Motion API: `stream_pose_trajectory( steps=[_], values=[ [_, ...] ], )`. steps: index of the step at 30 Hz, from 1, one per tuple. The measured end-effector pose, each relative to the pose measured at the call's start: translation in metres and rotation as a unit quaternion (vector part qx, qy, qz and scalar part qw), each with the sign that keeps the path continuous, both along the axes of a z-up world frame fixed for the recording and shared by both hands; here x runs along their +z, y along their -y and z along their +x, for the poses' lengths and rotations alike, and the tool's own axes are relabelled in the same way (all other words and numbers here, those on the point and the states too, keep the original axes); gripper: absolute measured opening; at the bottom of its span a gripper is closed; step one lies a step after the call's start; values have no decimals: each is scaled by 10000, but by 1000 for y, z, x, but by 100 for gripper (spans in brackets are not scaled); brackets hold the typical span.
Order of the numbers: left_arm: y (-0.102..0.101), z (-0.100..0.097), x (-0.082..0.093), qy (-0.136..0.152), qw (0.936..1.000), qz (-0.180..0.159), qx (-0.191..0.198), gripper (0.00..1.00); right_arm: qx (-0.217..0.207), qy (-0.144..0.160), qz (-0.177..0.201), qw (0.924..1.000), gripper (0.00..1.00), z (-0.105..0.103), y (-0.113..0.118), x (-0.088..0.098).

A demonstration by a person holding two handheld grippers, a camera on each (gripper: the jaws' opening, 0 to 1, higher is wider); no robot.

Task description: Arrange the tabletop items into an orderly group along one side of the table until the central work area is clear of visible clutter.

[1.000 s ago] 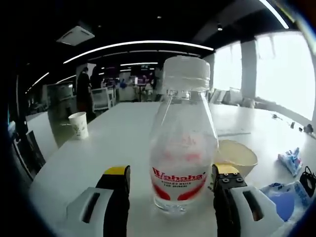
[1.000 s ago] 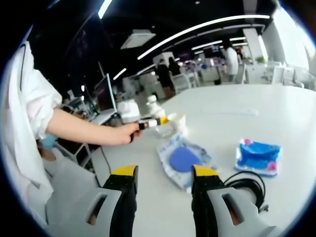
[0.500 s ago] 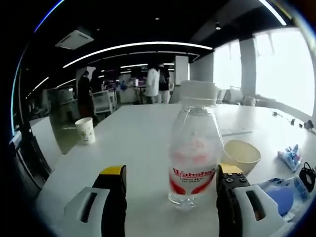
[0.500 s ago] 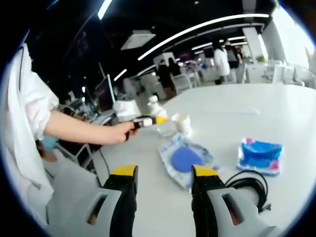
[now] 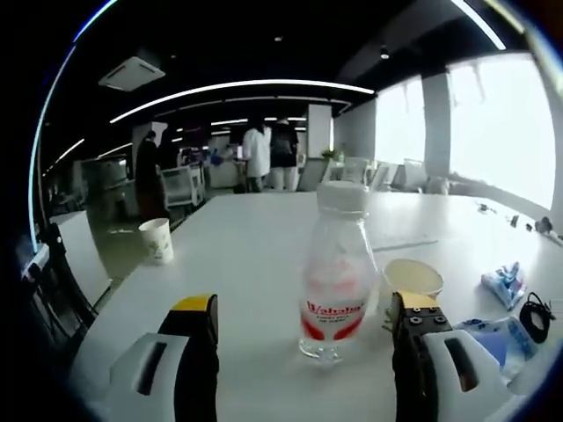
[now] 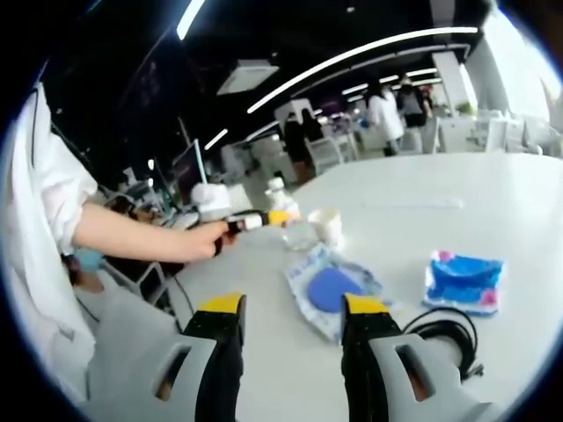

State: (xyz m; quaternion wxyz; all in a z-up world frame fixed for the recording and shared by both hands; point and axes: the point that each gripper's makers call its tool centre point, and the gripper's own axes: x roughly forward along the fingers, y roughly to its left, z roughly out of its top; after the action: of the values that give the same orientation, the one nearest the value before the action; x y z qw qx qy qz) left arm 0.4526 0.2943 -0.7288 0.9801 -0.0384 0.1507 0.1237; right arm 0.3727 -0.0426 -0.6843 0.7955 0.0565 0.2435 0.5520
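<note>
- On your left gripper view, the paper cup (image 5: 157, 240) stands alone far left on the white bench (image 5: 255, 264); its print is too small to read.
- Your left gripper (image 5: 303, 330) has its jaws spread wide and empty, one to each side of the clear bottle (image 5: 337, 268), neither touching it.
- The bottle stands upright with a white cap; its red label reads "Wahaha", and the smaller line under it is too fine to make out.
- Just right of the bottle sits a pale bowl (image 5: 413, 279), its lower edge hidden behind your right-hand jaw.
- A clear packet with a blue disc (image 5: 501, 338) is partly cut off behind that same jaw; farther right lie a blue-and-white wrapper (image 5: 506, 283) and a coiled black cable (image 5: 534, 312) near the edge of the view.
- On your right gripper view, your hand (image 6: 204, 241) holds the left gripper at far left, with the bottle (image 6: 280, 200) and bowl (image 6: 328, 224) beyond it, small and blurred.
- Your right gripper (image 6: 288, 338) also has wide, empty jaws, held above the bench (image 6: 413, 189).
- Beyond the jaws lies the blue-disc packet (image 6: 330, 286); its print cannot be read.
- The blue wrapper (image 6: 462, 280) lies to the right, and the black cable (image 6: 444, 334) is partly hidden by your right-hand jaw.
</note>
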Motion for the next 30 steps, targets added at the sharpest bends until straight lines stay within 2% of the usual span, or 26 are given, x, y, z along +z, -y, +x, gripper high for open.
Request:
stream_pose_trajectory(
  steps=[7,16,23,30],
  values=[
    [6,-12,9,-44,9999,27,-145,84,-41,18,104,9999,40,2,3,5],
    [18,-23,17,-5,9994,-137,-328,97,-230,-51,275,9993,40,7,13,9],
    [32,-30,21,-121,9975,-106,-689,97,-291,-74,314,9991,40,10,16,10],
    [34,-32,24,-116,9973,-138,-709,97,-290,-70,372,9989,40,10,15,13]
  ],
)
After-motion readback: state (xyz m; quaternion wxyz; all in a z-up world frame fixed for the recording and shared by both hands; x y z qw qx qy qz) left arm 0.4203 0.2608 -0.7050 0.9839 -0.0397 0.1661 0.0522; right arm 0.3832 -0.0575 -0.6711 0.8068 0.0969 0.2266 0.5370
